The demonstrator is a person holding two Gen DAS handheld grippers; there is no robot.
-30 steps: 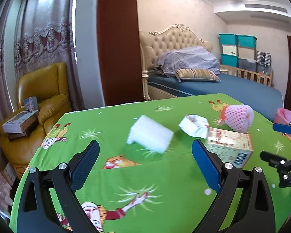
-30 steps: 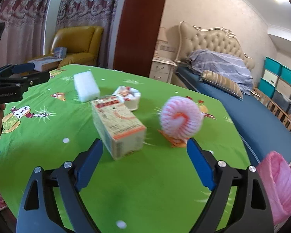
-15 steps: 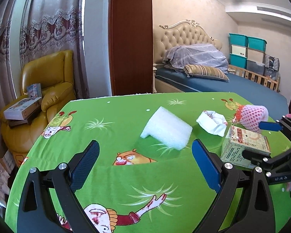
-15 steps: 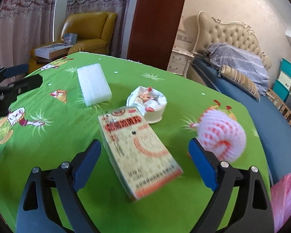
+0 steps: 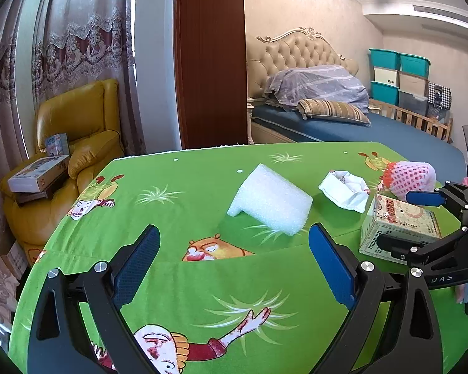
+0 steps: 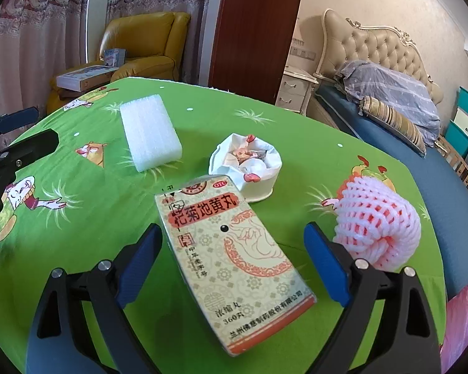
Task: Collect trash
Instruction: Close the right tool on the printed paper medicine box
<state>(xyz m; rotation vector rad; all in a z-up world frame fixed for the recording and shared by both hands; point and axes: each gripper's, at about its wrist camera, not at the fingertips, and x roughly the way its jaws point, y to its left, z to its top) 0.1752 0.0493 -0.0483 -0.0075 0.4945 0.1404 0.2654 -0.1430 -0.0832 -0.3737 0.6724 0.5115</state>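
White foam block (image 5: 270, 201) sits ahead of left gripper (image 5: 234, 261), slightly right of centre; jaws wide apart, holding nothing. Right wrist: medicine box (image 6: 231, 258) lies between right gripper (image 6: 234, 261) fingers, long axis roughly along them, jaws spread, not yet touching. Right is nearer.

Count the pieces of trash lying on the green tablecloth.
4: white foam block far left, crumpled paper cup mid-table, medicine box between the right gripper's fingers, pink foam net at right.
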